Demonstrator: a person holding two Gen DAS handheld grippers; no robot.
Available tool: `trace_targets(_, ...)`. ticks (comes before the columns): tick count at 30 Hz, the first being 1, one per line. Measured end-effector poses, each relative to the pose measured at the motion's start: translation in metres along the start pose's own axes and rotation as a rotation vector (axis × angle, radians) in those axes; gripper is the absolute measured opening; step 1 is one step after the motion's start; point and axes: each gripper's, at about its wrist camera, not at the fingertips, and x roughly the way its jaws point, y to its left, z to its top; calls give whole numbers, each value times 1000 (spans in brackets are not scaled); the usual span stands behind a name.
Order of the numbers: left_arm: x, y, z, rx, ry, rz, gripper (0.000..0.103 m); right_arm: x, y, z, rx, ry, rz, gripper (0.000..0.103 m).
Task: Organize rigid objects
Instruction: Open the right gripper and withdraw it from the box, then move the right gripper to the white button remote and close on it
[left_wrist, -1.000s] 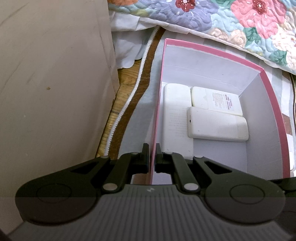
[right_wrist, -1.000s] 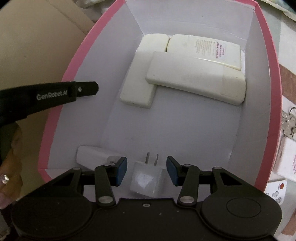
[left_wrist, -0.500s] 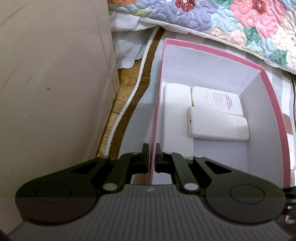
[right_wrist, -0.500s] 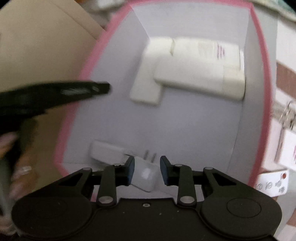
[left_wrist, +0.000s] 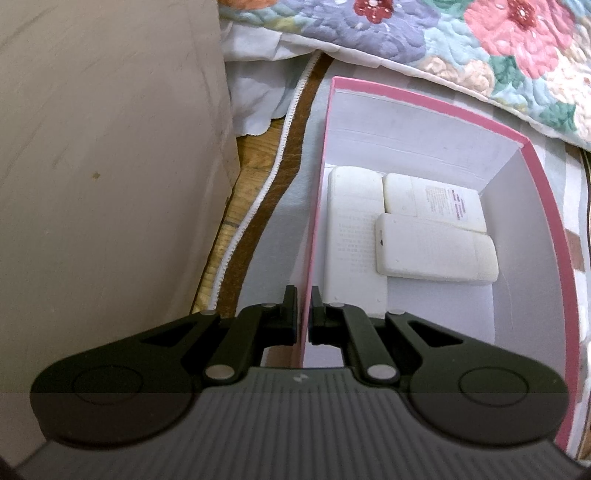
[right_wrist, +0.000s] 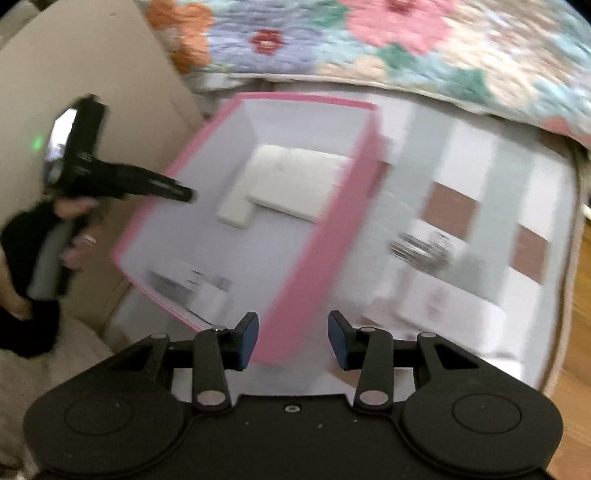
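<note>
A pink box (left_wrist: 546, 206) with white inner walls holds three white slab-shaped power banks (left_wrist: 436, 251) laid flat at its far end. My left gripper (left_wrist: 303, 299) is shut on the box's left wall, one finger outside and one inside. In the blurred right wrist view, my right gripper (right_wrist: 293, 332) hangs above the pink box (right_wrist: 325, 236) near its right wall. Its jaws are opening and nothing is between them. A white plug adapter (right_wrist: 210, 291) and another white piece lie at the box's near end. The left gripper (right_wrist: 186, 194) shows at the box's left rim.
The box sits on a checked cloth (right_wrist: 480, 177), where a key bunch (right_wrist: 421, 251) and white flat items (right_wrist: 443, 306) lie to its right. A flowered quilt (left_wrist: 480, 48) hangs behind. A beige panel (left_wrist: 110, 166) stands close on the left. Wooden floor (right_wrist: 576, 354) borders the cloth.
My right gripper left the white plug adapter in the box, rose and swung right, and its jaws narrowed, then widened. The left gripper and the box have not moved.
</note>
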Motion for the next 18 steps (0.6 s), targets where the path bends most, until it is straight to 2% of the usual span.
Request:
trace_targets(3,0,0,0,1,2,5,5,1,-15,-14,-13,-18,-19,50)
trace_targets(5,1,-1,1,6,3,9,5,5,-22,-21,-26,-23,-36,63)
trace_targets(7,1,-2,1,8,4,10,5,12,-28,-26,-20,-27,-42,71)
trace_targets(10,2,-1,1,10,5,12,5,31,-37,-30,13,-21,-42,75)
trace_targets(12,2,-2,1,12,6,17,5,44,-41,-36,20,-15,-56,83)
trace_targets(18,5,-4,0,19,14,28,5,78,-37,-48,-108,-6,-142,84)
